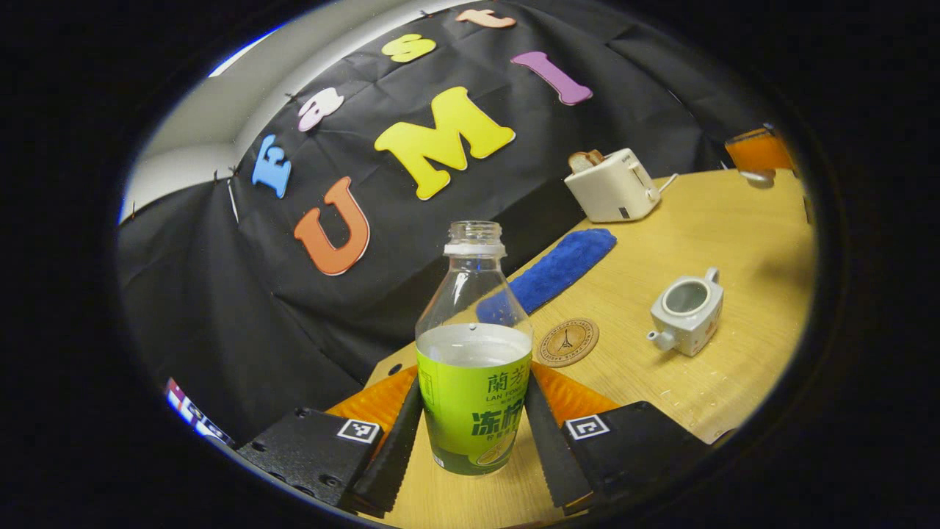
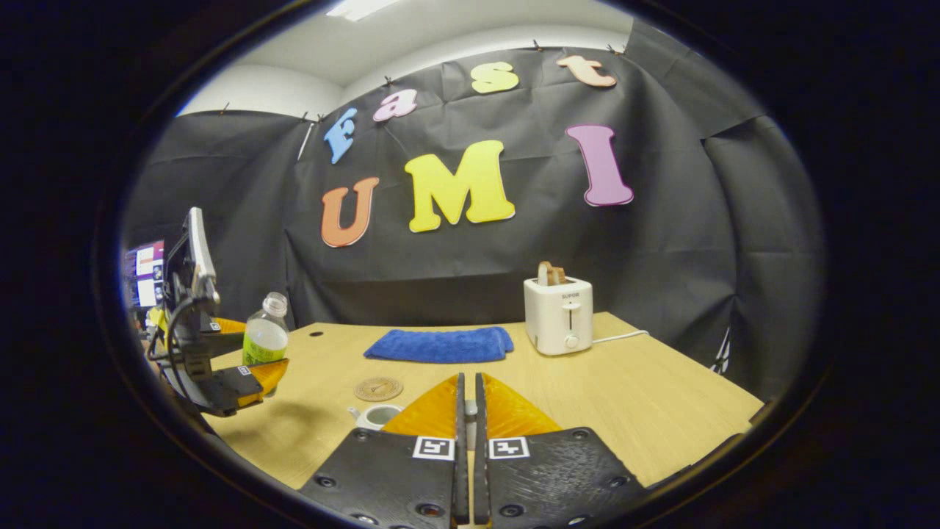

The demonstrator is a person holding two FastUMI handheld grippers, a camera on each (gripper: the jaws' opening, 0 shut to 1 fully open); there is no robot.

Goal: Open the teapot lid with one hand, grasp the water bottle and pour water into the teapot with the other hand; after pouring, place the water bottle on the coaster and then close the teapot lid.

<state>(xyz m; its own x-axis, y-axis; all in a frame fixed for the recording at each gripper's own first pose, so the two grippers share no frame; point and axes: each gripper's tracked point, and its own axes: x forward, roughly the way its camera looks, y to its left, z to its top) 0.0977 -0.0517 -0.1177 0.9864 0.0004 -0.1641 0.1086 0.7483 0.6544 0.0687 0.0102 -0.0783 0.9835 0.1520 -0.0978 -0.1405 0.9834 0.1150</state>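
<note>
Left gripper (image 1: 474, 433): fingers set either side of the water bottle (image 1: 474, 367), one finger (image 1: 393, 448) against its left flank and the other against its right, at the level of the green label; the grip looks closed on the bottle, though the fisheye bend leaves actual contact on the right side slightly uncertain. Water bottle: clear plastic, uncapped, upright relative to the fingers, part-filled with clear liquid whose surface sits just above the label's top edge; in the right gripper view the same bottle (image 2: 265, 339) appears at the far left, held by the other gripper above the table's (image 2: 631, 397) left end. Teapot (image 1: 687, 314): small, pale, lid off, mouth open; interior looks empty, spout toward the near-left, standing on the wooden table to the right of the bottle and well apart from it; in the right gripper view its open rim (image 2: 376, 416) sits just left of the fingers. Coaster (image 1: 566, 342): round, bare, between bottle and teapot. Right gripper (image 2: 467, 411): fingers drawn nearly together around a thin pale item; whether that is the teapot lid cannot be told. Blue towel (image 2: 439, 344): folded, behind the coaster. Toaster (image 2: 558, 314): white, bread in its slot, right of the towel.
</note>
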